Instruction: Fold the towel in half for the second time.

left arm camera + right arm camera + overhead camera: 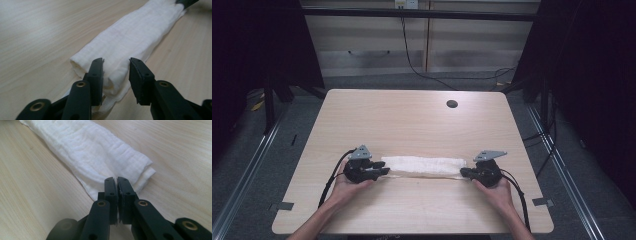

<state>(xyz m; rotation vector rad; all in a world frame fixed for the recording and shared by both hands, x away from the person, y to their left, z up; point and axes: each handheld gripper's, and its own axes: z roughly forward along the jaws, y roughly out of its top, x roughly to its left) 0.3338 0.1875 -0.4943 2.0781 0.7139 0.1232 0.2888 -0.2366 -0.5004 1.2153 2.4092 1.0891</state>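
Both forearms enter from the bottom of the high view, hands low on the desk (412, 120), each gripper pointing inward toward the other. The left gripper (384, 171) sits at the lower left of centre with its jaws parted to a middling gap; in its own view the cloth's (424, 166) near end lies between the pads without being pressed. The right gripper (463, 173), at lower right of centre, is clamped on the cloth's other end, jaws nearly together over a thin edge. The cloth stretches straight between them as a long, narrow folded strip, white, soft, with a fine crinkled weave. The desk is pale wood grain with rounded corners.
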